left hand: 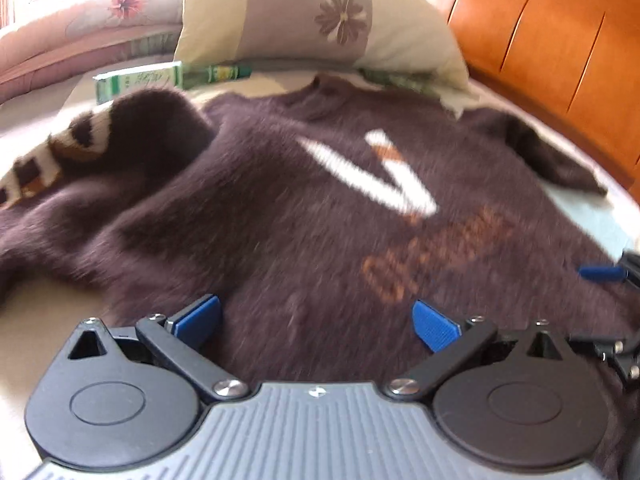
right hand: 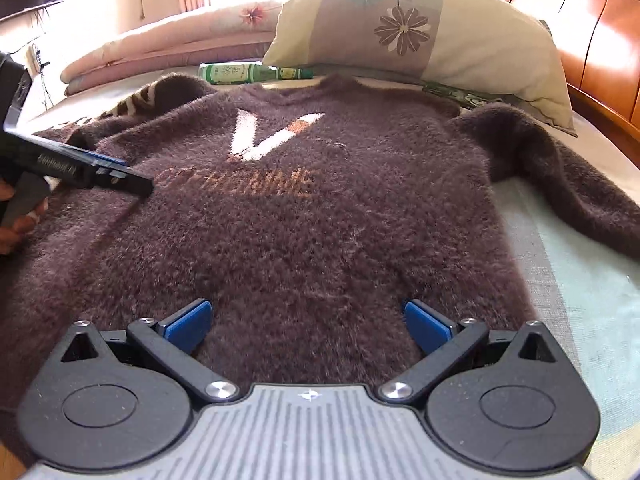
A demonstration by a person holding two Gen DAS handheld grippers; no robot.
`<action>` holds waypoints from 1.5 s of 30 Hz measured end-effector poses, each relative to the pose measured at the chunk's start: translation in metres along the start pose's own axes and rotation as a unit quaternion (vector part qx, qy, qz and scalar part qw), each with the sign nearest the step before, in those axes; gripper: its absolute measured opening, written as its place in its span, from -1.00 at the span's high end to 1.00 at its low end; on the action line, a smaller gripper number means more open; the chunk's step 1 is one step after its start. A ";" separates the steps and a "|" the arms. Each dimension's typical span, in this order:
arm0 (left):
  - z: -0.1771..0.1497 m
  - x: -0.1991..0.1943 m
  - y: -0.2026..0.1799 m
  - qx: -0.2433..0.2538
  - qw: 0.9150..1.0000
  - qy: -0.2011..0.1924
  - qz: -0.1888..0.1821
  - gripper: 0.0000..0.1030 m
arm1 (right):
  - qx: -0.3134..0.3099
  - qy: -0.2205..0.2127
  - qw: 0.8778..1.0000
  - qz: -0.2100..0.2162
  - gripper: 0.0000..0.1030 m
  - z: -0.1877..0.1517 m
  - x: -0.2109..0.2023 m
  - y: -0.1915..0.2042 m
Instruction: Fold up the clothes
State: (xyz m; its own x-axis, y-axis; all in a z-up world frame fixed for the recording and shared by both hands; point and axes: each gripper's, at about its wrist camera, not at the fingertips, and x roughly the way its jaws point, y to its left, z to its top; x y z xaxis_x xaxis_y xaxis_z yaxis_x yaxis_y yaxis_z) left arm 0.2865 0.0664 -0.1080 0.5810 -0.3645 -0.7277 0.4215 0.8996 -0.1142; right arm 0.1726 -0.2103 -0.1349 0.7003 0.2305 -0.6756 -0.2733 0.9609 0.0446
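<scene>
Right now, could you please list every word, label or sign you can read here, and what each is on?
"V": large white letter on the brown sweater.
Orange lettering below it on the sweater: too fuzzy to read.
Green bottle label: too small to read.
Print along the floral pillow top edge: upside down, too small to read.

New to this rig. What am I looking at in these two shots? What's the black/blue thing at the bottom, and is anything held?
No robot arm here: a person holds a pair of hand tongs in each hand, each with a fisheye camera looking along its fingers. One picture is from the left tongs, the other from the right tongs. The blue parts are finger pads. Both stand open over a fuzzy brown sweater spread front-up on a bed, and hold nothing. Behind the sweater lie a flowered pillow, a green bottle and a folded pink quilt. The left tongs also show at the left edge of the right view.
</scene>
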 end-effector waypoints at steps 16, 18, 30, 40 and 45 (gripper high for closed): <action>0.129 0.078 0.094 -0.226 0.973 0.035 -0.035 -0.98 | -0.020 0.018 0.998 0.053 -1.00 0.117 0.056 0.039; 0.130 0.081 0.104 -0.249 0.968 0.026 -0.021 -0.97 | -0.010 0.016 0.997 0.074 -1.00 0.115 0.069 0.041; 0.153 0.117 0.128 -0.266 0.955 -0.007 0.130 -0.92 | 0.075 -0.008 0.990 0.120 -1.00 0.093 0.067 0.003; 0.165 0.085 0.085 -0.279 0.960 -0.013 -0.027 -0.92 | 0.091 -0.030 0.989 0.110 -1.00 0.091 0.053 -0.010; 0.165 0.133 0.082 -0.288 0.957 0.035 0.000 -0.93 | 0.080 -0.030 0.991 0.102 -1.00 0.090 0.052 -0.010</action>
State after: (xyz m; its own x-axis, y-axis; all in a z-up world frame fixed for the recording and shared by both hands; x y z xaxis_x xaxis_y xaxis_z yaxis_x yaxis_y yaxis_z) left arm 0.5135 0.0517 -0.1028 0.5245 -0.3660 -0.7688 -0.0444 0.8899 -0.4540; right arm 0.2713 -0.1941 -0.1046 0.6796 0.4272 -0.5963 -0.3092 0.9040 0.2952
